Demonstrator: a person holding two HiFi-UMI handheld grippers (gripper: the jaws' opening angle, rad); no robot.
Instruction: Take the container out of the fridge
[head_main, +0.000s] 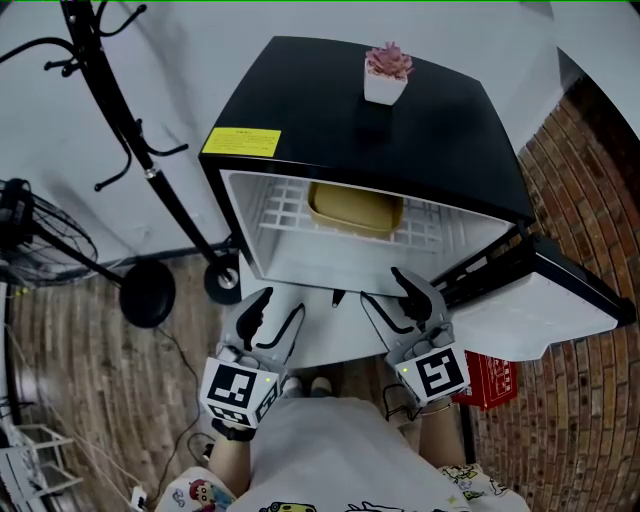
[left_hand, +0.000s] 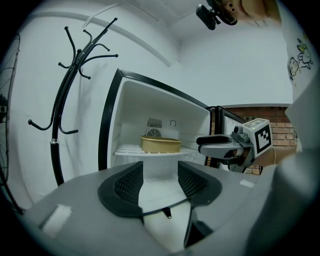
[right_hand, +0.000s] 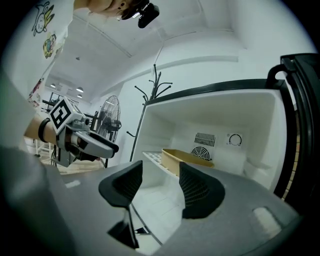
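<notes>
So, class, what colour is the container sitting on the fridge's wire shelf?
The container is a pale mustard yellow, clearest in the head view.

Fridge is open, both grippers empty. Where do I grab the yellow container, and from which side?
Probably its near wall: the container is shallow and open-topped on the shelf, so the thin rim fits between jaws. Come level through the open front, one jaw inside, one outside.
</notes>
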